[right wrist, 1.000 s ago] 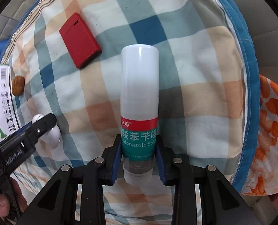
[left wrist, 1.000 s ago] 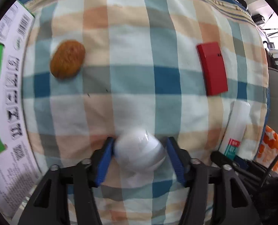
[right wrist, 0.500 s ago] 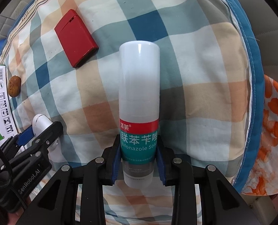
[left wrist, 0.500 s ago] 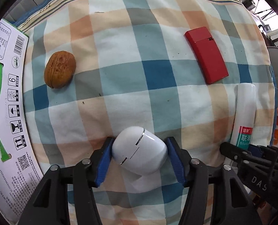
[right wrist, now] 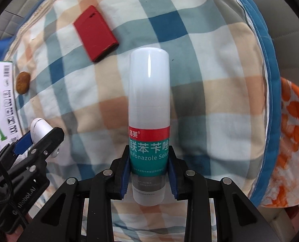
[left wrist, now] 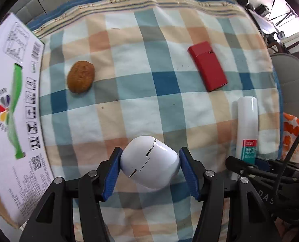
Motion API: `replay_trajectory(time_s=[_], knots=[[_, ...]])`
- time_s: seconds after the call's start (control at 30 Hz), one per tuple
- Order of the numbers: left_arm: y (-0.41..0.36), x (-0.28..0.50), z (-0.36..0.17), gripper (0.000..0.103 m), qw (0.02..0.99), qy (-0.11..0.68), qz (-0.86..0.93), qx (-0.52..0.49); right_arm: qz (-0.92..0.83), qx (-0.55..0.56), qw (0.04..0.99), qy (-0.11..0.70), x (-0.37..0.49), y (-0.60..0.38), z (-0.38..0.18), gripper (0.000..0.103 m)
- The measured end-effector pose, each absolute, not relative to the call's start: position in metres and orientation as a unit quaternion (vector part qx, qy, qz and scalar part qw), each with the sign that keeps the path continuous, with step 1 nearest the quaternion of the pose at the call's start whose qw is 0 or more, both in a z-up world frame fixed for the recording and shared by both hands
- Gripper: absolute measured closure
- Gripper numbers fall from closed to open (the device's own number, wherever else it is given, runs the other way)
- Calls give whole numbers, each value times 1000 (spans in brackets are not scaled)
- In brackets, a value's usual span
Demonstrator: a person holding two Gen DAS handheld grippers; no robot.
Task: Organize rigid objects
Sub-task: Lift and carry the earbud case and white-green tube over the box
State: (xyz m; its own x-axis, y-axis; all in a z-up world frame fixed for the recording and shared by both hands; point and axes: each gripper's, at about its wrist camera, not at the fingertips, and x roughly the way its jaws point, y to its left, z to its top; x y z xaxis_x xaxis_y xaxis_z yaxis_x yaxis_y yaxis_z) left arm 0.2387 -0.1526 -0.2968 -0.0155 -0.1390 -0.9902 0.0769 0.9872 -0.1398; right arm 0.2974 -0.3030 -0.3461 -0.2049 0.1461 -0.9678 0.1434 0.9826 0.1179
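White case: clamped in left gripper, lower centre.
Bottle: clamped in right gripper, centre.
Walnut: upper left.
Red box: upper right.

Both wrist views look down closely, sharing the checked cloth.

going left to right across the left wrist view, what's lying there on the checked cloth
printed white cardboard box → brown walnut → white earbud case held in the left tool → flat red rectangular case → white cylindrical bottle with green label
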Motion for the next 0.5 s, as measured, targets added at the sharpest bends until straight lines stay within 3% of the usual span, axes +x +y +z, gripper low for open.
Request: replay_trajectory(time_s=[0.3,0.5], knots=[[-123,238,-251,48,728,678,-91,-55,41,103,656,747,288,-287,-302,69],[-74,248,-190,48,756,640,-107,-90,76,123,684,715,293,-256,-241,69]])
